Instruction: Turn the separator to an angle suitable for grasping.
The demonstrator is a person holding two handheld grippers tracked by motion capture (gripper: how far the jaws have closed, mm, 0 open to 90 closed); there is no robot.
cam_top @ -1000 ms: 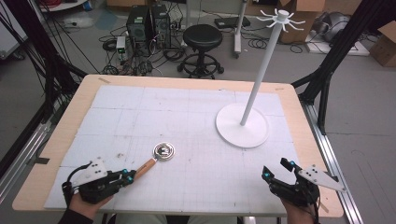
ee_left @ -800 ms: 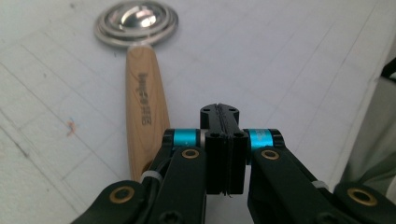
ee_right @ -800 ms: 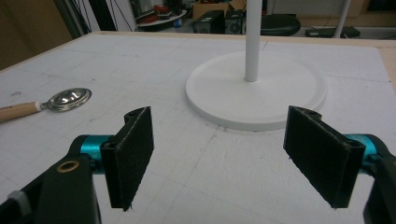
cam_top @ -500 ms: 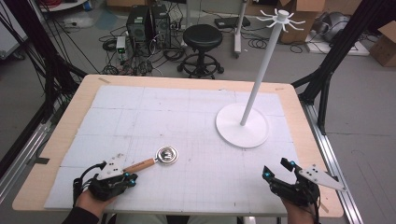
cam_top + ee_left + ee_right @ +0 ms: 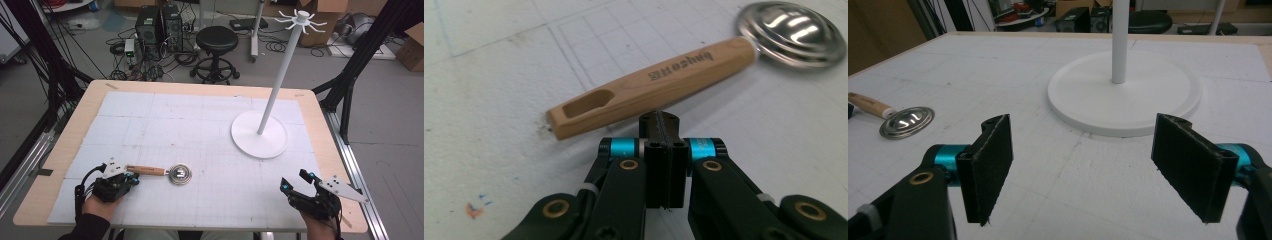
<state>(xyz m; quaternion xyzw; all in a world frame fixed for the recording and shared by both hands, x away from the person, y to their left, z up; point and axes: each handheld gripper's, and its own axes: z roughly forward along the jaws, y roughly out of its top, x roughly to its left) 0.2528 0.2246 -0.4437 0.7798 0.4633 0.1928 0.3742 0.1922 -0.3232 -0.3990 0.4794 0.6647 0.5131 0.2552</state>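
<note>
A small tool with a wooden handle [image 5: 146,171] and a round metal head [image 5: 180,174] lies flat on the white mat, handle pointing left. My left gripper [image 5: 131,176] sits at the handle's left end. In the left gripper view its jaws are pressed together with nothing between them. The left gripper's tips [image 5: 659,120] reach the near side of the engraved handle [image 5: 659,77], whose slotted end is at left and whose metal head [image 5: 794,32] is at upper right. My right gripper [image 5: 295,180] rests near the front right corner, held wide open [image 5: 1085,150] and empty.
A white stand with a round base [image 5: 259,135] and a tall pole [image 5: 280,75] topped by hooks occupies the right back of the mat. The stand's base [image 5: 1125,90] lies straight ahead of the right gripper. Wooden table edges [image 5: 75,130] frame the mat.
The tool has swung round: its handle, once slanting toward the front left, now lies level, and the head sits a little nearer. My left hand moved right and forward. The right gripper stayed still.
</note>
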